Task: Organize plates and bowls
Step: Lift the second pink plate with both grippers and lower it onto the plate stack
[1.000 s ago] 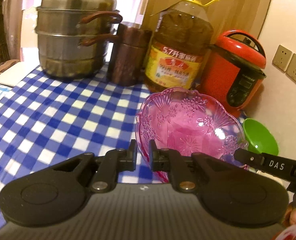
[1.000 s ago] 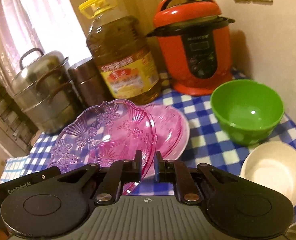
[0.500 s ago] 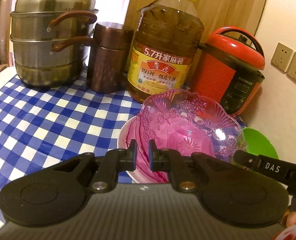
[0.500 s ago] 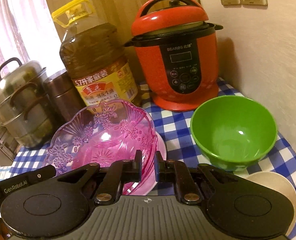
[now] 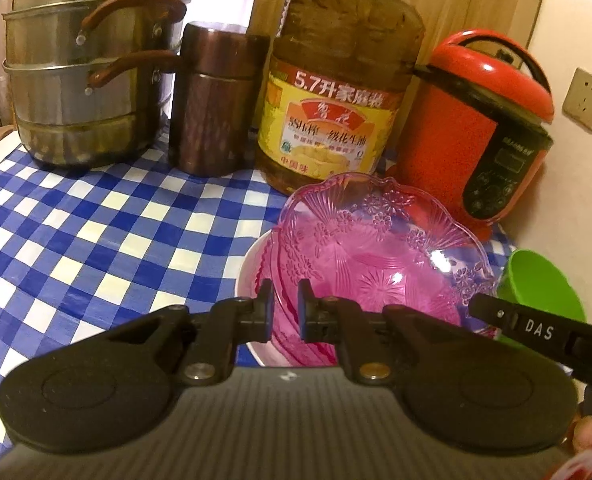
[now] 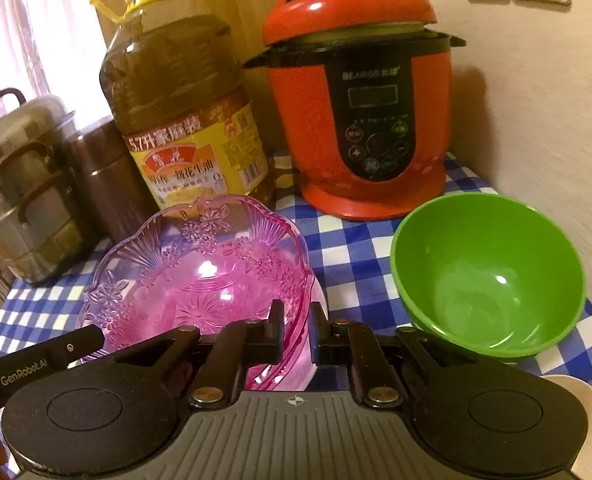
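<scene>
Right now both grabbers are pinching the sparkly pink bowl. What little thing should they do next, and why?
Probably ease the pink glass bowl straight down and then let go. The left gripper and the right gripper each pinch an opposite side of its rim, and it already sits over the pink plate, seemingly nested in it. Whether it fully rests there cannot be told.

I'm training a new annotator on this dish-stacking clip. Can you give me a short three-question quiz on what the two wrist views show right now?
1. True or false: both the left gripper and the right gripper are closed on the rim of the pink glass bowl.
2. What lies directly beneath that bowl?
A. pink plate
B. a steel lid
C. a folded towel
3. Fill in: right of the pink bowl, in front of the red rice cooker, stands the ____ bowl.

Key: 1 true; 2 A; 3 green.
</scene>
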Motion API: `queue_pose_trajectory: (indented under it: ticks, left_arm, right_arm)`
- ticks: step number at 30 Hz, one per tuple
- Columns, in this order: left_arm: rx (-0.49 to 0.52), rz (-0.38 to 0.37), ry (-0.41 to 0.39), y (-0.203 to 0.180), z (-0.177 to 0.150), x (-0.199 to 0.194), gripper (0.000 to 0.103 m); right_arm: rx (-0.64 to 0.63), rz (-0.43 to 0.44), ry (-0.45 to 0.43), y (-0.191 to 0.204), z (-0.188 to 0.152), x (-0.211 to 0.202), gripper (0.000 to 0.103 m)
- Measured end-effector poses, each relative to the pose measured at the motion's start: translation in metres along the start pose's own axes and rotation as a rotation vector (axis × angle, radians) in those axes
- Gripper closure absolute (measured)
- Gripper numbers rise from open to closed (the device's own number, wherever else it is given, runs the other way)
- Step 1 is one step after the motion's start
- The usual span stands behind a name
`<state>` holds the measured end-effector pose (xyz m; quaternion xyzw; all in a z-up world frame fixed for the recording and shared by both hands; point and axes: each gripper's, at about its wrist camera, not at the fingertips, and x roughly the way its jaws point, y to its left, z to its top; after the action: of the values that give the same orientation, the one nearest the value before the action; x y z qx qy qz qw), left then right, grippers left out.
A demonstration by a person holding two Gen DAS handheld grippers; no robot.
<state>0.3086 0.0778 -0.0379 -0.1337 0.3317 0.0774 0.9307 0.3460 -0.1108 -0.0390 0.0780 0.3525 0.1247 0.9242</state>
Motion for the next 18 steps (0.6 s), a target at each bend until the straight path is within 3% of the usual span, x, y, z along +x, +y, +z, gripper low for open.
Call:
queue_pose_trajectory:
  ticks: [18]
  left_arm:
    - [0.056,0.033,0.007,-0.002,-0.006,0.015,0.092]
  right_arm:
    - [-0.056,-0.027,0.008,0.007,-0.007,0.018,0.091]
